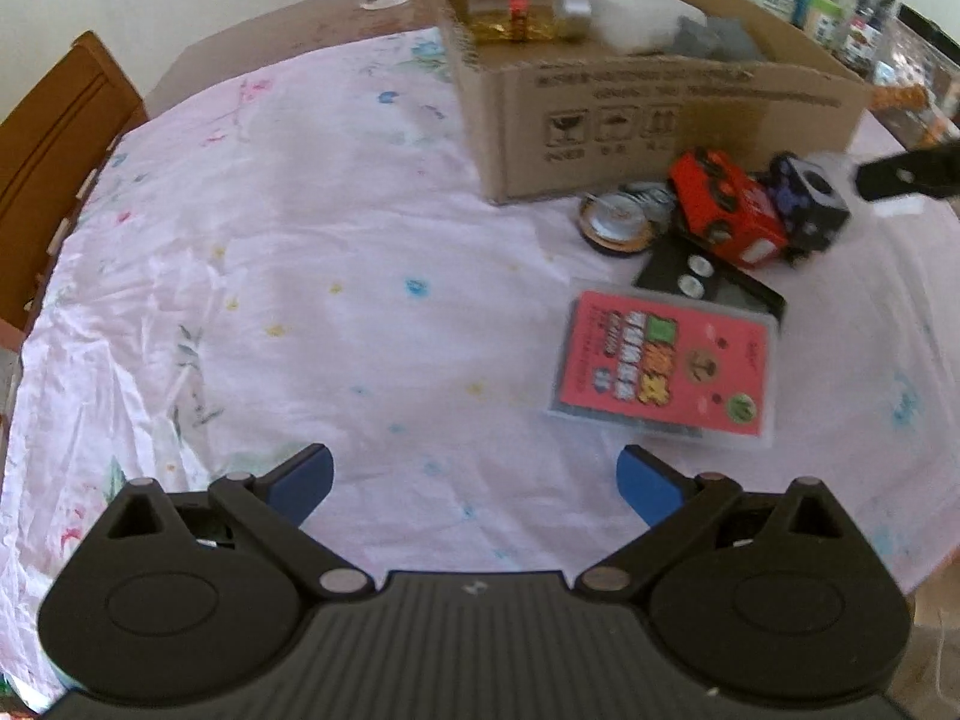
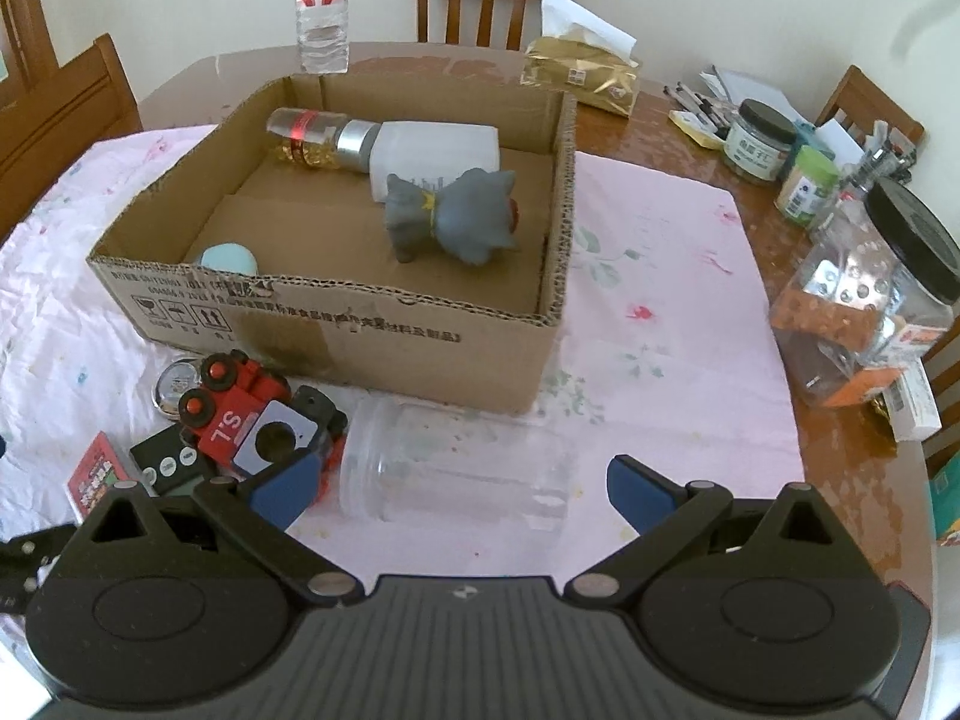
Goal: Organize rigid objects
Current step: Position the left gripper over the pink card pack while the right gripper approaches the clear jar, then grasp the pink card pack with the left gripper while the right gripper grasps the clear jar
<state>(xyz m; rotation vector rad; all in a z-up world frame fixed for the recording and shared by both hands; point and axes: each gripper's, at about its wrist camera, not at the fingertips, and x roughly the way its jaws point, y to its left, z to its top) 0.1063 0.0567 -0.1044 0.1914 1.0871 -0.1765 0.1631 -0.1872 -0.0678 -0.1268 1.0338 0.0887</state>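
Right gripper (image 2: 462,489): jaws wide, straddling the clear jar (image 2: 456,468)
Left gripper (image 1: 474,480): spread open, empty
Box (image 2: 360,324): behind the jar

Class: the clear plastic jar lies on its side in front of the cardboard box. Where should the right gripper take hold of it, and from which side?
Grip the clear plastic jar across its round mid-body, coming from above. It lies lengthwise between the open right gripper fingers, so rotate the jaws to span its width rather than its length.
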